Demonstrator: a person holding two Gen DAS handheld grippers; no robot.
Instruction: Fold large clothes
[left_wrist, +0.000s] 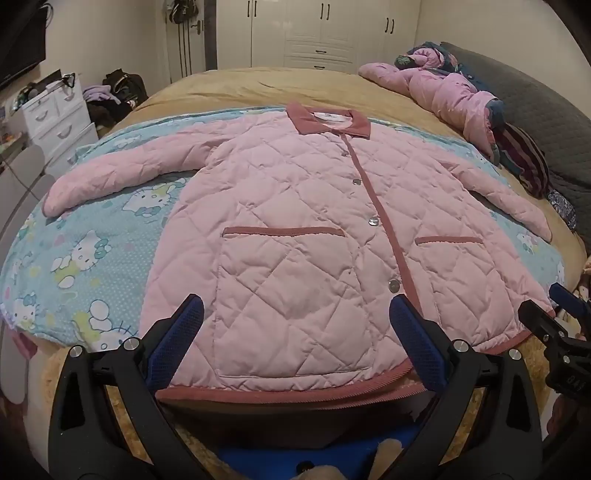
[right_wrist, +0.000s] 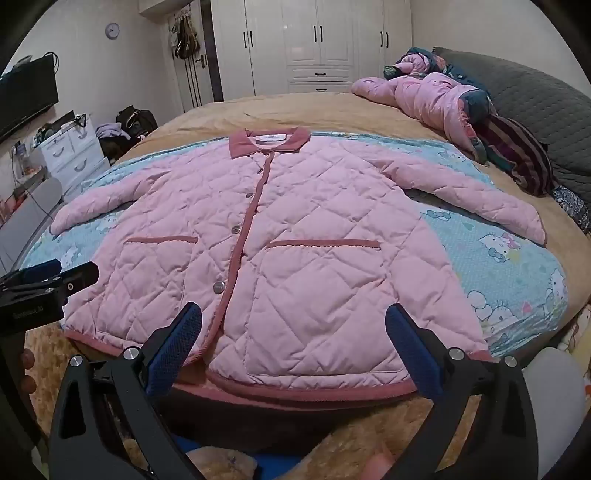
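Note:
A pink quilted jacket (left_wrist: 295, 221) with a dusty-rose collar, placket and hem lies flat, front up and buttoned, sleeves spread, on a blue cartoon-print blanket (left_wrist: 92, 251). It also shows in the right wrist view (right_wrist: 295, 240). My left gripper (left_wrist: 295, 314) is open and empty, hovering over the jacket's near hem on its left half. My right gripper (right_wrist: 293, 321) is open and empty over the hem on the right half. The right gripper shows at the left view's right edge (left_wrist: 554, 325). The left gripper shows at the right view's left edge (right_wrist: 48, 288).
The blanket (right_wrist: 517, 266) lies on a tan bedspread (left_wrist: 258, 88). A crumpled pile of pink and dark clothes (left_wrist: 454, 92) sits at the far right by a grey headboard (left_wrist: 535, 107). White drawers (left_wrist: 55, 118) stand left; wardrobes (left_wrist: 317, 29) stand behind.

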